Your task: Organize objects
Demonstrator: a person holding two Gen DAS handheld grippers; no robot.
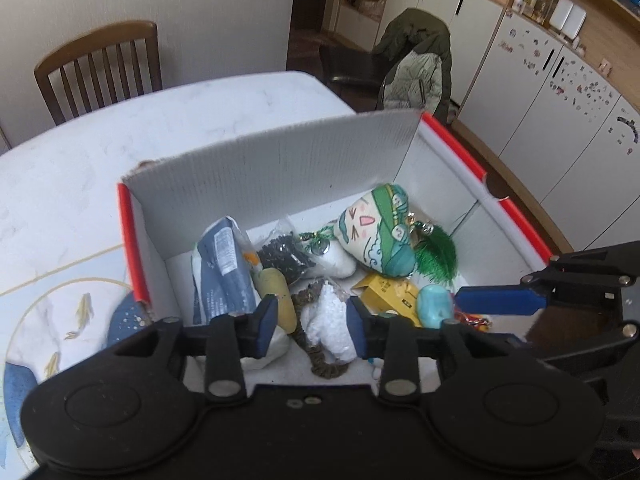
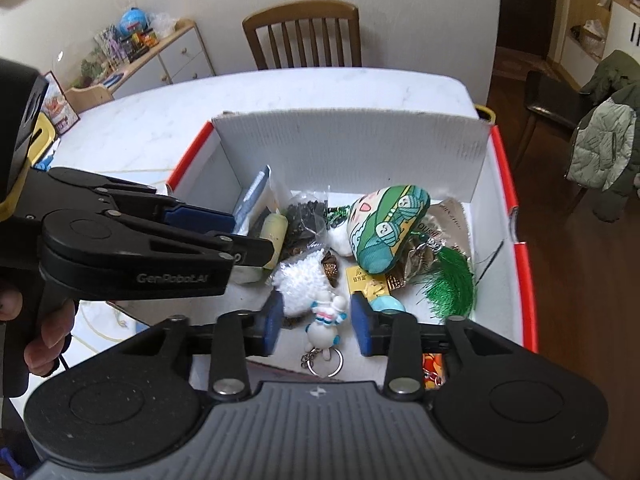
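A white corrugated box [image 2: 352, 136] with red-edged rims sat on the pale marble table [image 2: 280, 92], filled with a jumble of small things. Both grippers hung over its near side, each with fingers parted and nothing between them.

Between the fingers of the right gripper [image 2: 318, 326] lay a small white figure keychain [image 2: 326, 326] with a metal ring, untouched by either pad. Just beyond the left-hand finger was a fluffy white bundle [image 2: 300, 280]; just beyond the right-hand finger, a turquoise oval piece [image 2: 386, 304] beside a yellow carton [image 2: 366, 280]. Farther ahead lay a green-and-cream plush [image 2: 384, 228] with a green tassel [image 2: 452, 284] to its right. A bag of dark beads [image 2: 306, 216] and a pale yellow-green tube [image 2: 274, 228] lay ahead to the left.

The left gripper [image 1: 314, 326] was likewise about half open. Between its fingers showed the fluffy white bundle and a brown woven cord [image 1: 320, 356]. Beyond its left-hand finger were the tube and a blue-grey packet [image 1: 224, 272] leaning against the box wall; beyond its right-hand finger, the yellow carton and the turquoise piece. The right gripper's blue-padded finger reached in from the right edge of that view.

A hand [image 2: 44, 332] gripped the left tool's handle. A wooden chair [image 2: 304, 36] stood past the table's far edge.
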